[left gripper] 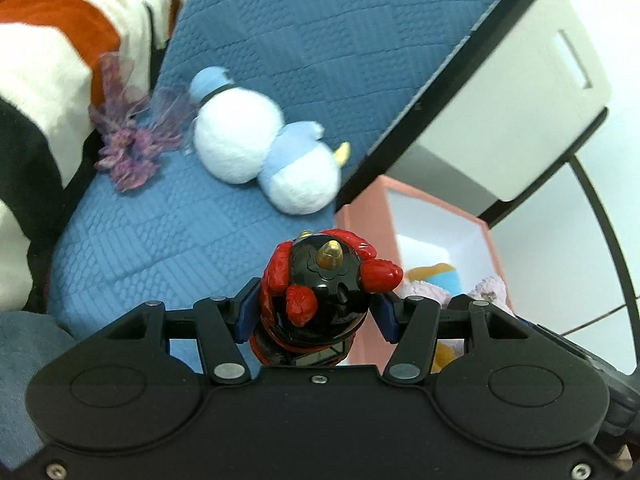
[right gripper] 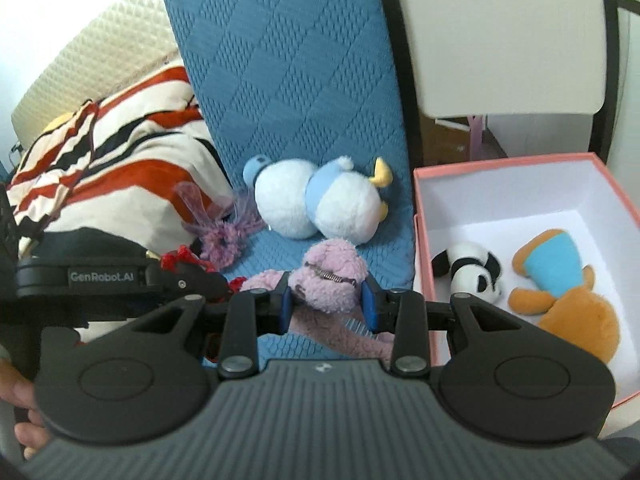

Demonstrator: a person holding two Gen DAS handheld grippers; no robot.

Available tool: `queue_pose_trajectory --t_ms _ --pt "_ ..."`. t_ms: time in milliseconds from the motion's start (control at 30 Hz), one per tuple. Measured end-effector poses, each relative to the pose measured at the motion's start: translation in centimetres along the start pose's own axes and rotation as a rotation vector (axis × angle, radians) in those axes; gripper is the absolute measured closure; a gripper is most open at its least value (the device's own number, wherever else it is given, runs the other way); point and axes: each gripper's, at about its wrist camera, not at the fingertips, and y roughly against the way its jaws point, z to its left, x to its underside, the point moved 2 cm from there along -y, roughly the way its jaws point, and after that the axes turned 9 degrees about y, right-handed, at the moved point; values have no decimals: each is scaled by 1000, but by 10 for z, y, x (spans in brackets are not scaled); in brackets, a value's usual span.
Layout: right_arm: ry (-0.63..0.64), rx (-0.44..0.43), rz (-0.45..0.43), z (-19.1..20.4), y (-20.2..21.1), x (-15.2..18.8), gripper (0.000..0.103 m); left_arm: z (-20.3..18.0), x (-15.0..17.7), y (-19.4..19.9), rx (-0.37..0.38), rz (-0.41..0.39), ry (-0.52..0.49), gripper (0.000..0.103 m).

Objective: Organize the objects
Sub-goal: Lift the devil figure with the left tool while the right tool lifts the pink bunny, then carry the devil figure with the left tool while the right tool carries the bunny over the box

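Observation:
My left gripper (left gripper: 314, 314) is shut on a red and black toy figure (left gripper: 320, 280) with a gold spike, held above the blue cushion (left gripper: 160, 240) beside the pink box (left gripper: 360, 216). My right gripper (right gripper: 327, 300) is shut on a pink fluffy plush (right gripper: 328, 276), held over the cushion's front edge. A white and blue duck plush (right gripper: 320, 200) lies on the cushion, also in the left wrist view (left gripper: 260, 148). A purple frilly hair tie (right gripper: 224, 232) lies left of it. The pink box (right gripper: 520, 164) holds a panda plush (right gripper: 472, 270) and an orange plush (right gripper: 560, 280).
A striped red, white and black blanket (right gripper: 100, 160) is piled left of the cushion. A white chair back (right gripper: 500, 40) with a black frame stands behind the box. The left gripper's body (right gripper: 100, 276) reaches in from the left in the right wrist view.

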Motion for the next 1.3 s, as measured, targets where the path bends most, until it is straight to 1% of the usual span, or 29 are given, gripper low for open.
queue_pose_trajectory --t_ms 167,300,533,733,833,967,1167,1300 --pt "-3 -3 -27 -11 21 -14 66 -33 -1 12 -21 -37 -55 49" --pt "-2 -14 -42 -22 35 -25 66 -56 -8 19 -8 -52 -63 49" --pt "5 -25 -85 -45 54 -44 66 -102 -17 29 4 -109 -91 49" --pt "4 -9 -116 -74 70 -51 66 -146 -11 23 21 -129 -127 49" --pt "-10 8 -121 -93 75 -48 66 -164 -4 10 29 -121 -146 49" --pt "-30 42 -109 -121 77 -36 66 -185 11 -19 27 -91 -182 49" --pt "-69 109 -35 -169 62 -6 66 -205 38 -72 2 -4 -205 49" --pt "-110 146 25 -196 47 17 66 -207 56 -107 -31 69 -215 49"
